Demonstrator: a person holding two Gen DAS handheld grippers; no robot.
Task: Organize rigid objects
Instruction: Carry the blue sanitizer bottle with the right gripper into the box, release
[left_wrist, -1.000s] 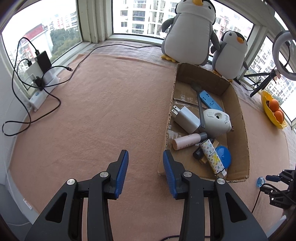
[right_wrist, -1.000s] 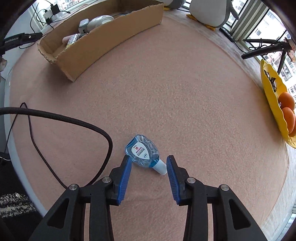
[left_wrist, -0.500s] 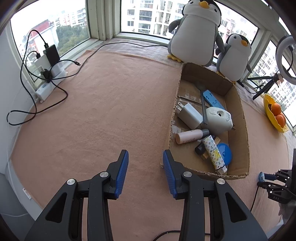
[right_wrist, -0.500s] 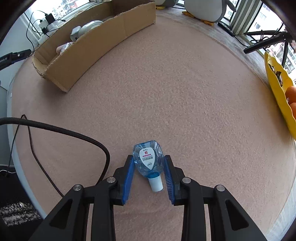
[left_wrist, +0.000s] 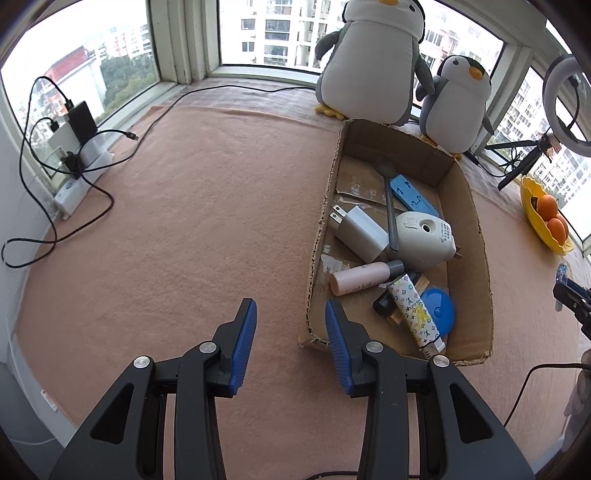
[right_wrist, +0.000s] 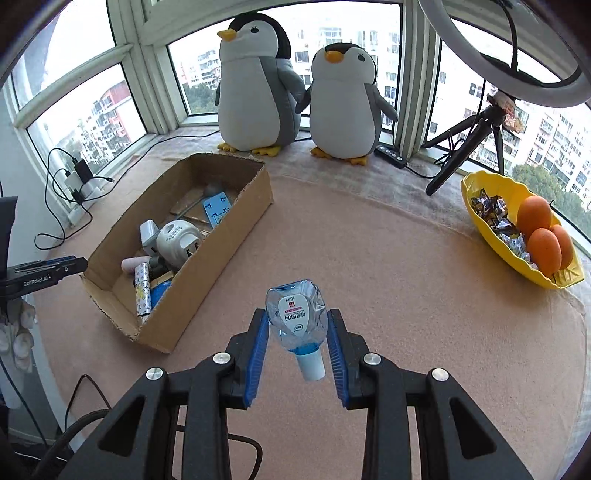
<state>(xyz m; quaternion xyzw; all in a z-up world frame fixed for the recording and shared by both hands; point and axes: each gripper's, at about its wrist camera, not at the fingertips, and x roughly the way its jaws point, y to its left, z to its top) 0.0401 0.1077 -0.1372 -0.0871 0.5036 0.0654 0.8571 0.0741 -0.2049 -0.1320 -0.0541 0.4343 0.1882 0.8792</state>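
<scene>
My right gripper (right_wrist: 297, 320) is shut on a small clear blue bottle (right_wrist: 295, 314) with a white cap, held off the pink cloth, cap toward the camera. The open cardboard box (right_wrist: 207, 273) lies to its left and ahead. It holds a white charger (left_wrist: 360, 230), a white rounded device (left_wrist: 424, 236), a pink tube (left_wrist: 360, 280), a patterned tube (left_wrist: 415, 310), a blue lid (left_wrist: 441, 308), a blue card and a grey spoon. My left gripper (left_wrist: 290, 312) hovers open beside the box's near left corner, nothing between its fingers.
Two plush penguins (right_wrist: 258, 85) stand at the window behind the box. A yellow bowl (right_wrist: 491, 236) with oranges and sweets sits at the right, a ring light tripod (right_wrist: 469, 147) behind it. A power strip with cables (left_wrist: 74, 162) lies far left.
My right gripper closed on the blue bottle and lifted it off the cloth, tilting up so the box and penguins come into view. The left gripper barely moved.
</scene>
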